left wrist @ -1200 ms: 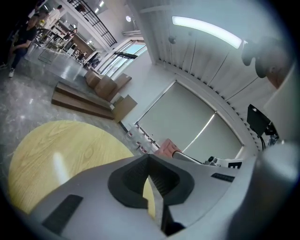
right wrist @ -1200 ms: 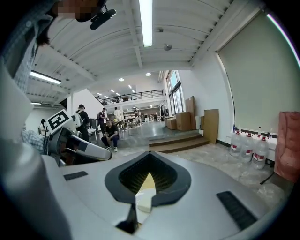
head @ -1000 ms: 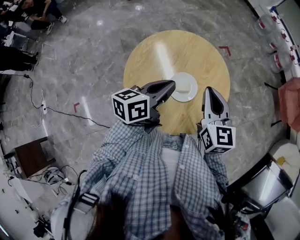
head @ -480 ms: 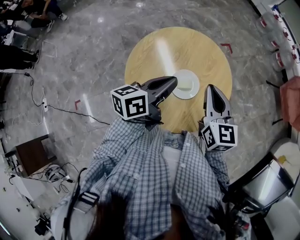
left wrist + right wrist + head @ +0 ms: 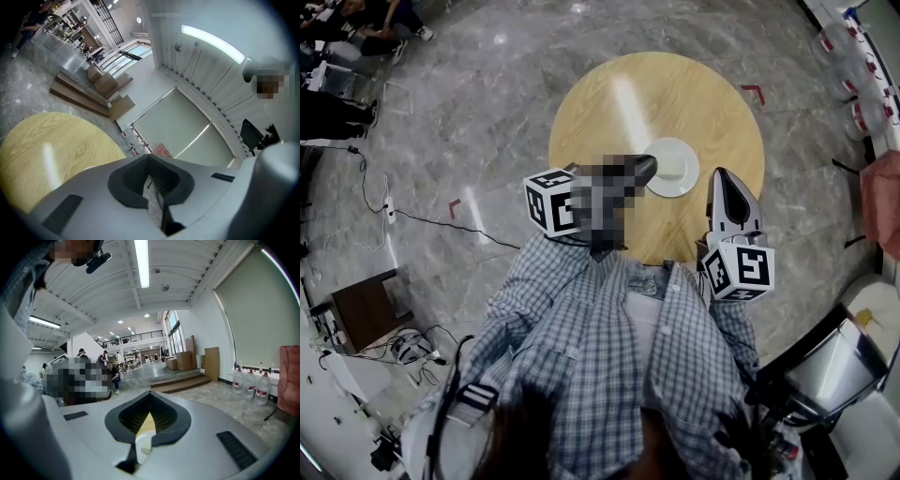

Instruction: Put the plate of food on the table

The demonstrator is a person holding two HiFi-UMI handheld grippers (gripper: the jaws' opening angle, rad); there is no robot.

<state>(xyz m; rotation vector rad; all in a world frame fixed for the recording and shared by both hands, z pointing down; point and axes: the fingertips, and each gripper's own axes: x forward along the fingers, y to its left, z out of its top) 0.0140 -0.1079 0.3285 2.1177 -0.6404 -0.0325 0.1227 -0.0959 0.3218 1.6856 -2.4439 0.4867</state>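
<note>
Left tongs (image 5: 649, 165) closed, nothing between the jaws. Right tongs (image 5: 720, 180) closed too, empty. White plate (image 5: 672, 167) with a pale block of food (image 5: 676, 170) sits on the round wooden desk (image 5: 609, 103), just past the left tongs' tip and ahead-left of the right tongs. Placement looks done. Plate likely rigid, glazed, slippery, breakable; if moved, pinch the rim and keep it level.

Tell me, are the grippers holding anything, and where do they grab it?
Nothing is held. The left gripper and the right gripper are both shut with nothing between their jaws. The plate sits on the table.
</note>
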